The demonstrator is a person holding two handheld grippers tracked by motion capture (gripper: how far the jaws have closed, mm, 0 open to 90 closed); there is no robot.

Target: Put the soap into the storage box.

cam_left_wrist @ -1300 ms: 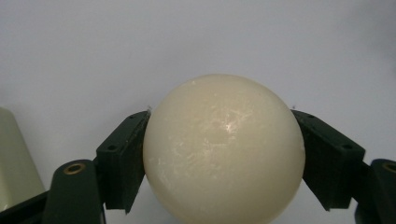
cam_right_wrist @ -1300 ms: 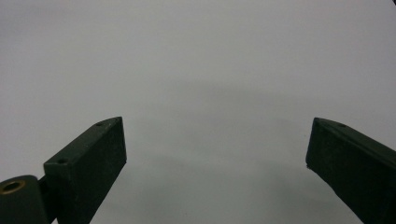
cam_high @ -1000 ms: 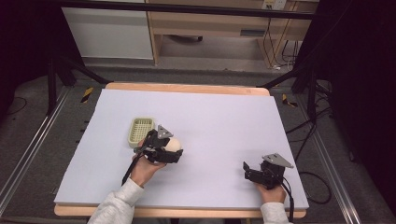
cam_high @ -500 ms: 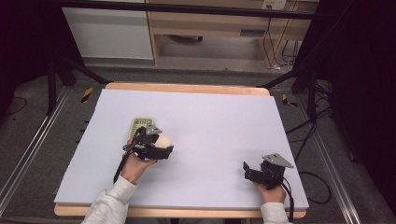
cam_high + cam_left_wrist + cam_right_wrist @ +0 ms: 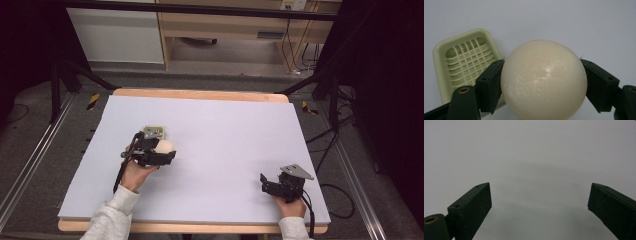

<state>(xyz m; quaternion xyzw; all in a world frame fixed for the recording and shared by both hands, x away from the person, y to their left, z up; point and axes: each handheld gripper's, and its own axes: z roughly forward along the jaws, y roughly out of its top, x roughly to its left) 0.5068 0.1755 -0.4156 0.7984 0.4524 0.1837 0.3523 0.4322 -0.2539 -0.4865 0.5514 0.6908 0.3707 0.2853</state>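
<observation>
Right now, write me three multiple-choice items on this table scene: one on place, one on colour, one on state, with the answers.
1. Where does the tray lie from the left gripper, in the left gripper view?
A. beyond its jaws, to the left
B. under the right gripper
C. off the table

2. What colour is the ball?
A. red
B. cream
C. blue

3. How stand the jaws of the right gripper?
A. shut on the ball
B. shut on the tray
C. open, holding nothing

Answers: A, the tray shows past the jaws; B, its surface is cream; C, bare table lies between them.
</observation>
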